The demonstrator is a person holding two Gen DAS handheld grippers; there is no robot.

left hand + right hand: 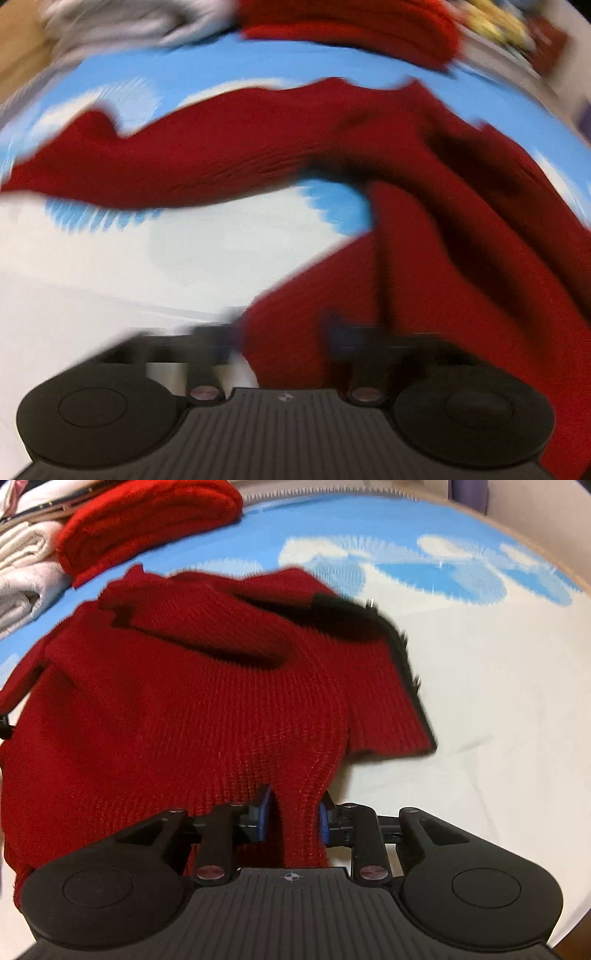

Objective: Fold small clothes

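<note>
No readable text, label or number shows anywhere

A home setting, probably a bedroom: the work surface was a soft blue-and-white cloud-printed bedsheet [461,664], with a folded red knitted garment [147,520] and stacked white folded linens [26,572] at its far edge, beside an unfolded red knitted sweater [184,701].

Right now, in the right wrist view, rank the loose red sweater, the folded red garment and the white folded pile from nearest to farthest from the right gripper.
1. Loose red sweater: its hem sits between the right gripper jaws.
2. Folded red garment: far, upper left.
3. White folded pile: far left edge; too close to the folded garment to separate.
</note>
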